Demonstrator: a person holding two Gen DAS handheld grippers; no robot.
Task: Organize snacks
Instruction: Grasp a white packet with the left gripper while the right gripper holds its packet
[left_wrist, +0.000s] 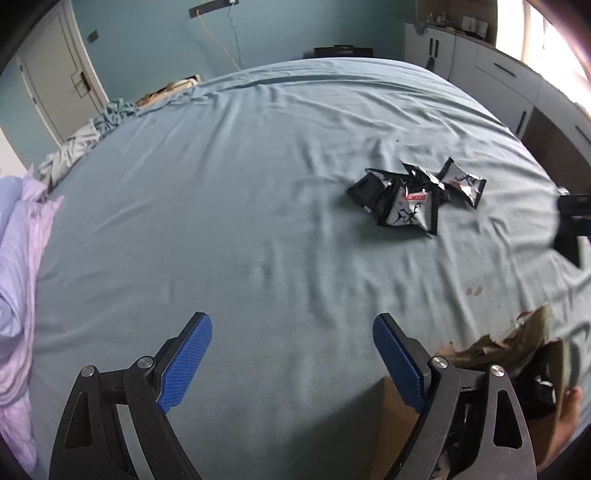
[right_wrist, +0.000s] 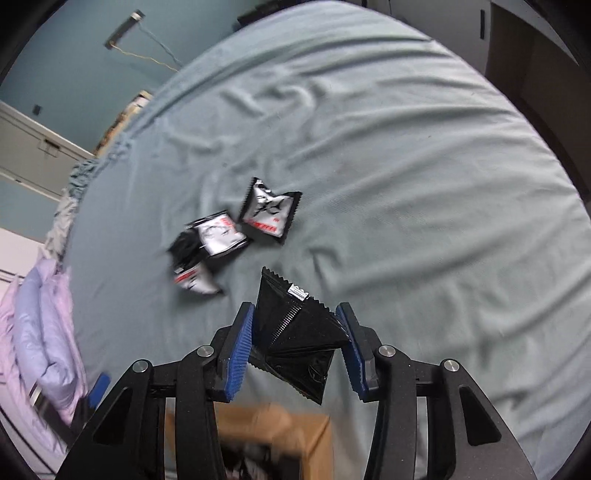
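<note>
My right claw (right_wrist: 295, 332) grips one black snack packet (right_wrist: 295, 332) above the cardboard box (right_wrist: 266, 424). My left claw (left_wrist: 291, 354) hangs wide open, empty. Remaining packets (left_wrist: 413, 195) lie clustered on the bed (left_wrist: 221, 221).

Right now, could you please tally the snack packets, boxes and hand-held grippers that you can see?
Loose snack packets on the bed: 4
Held snack packet, in the right hand-held gripper: 1
Cardboard box: 1
Hand-held grippers, counting the left hand-held gripper: 2
Total: 8
</note>
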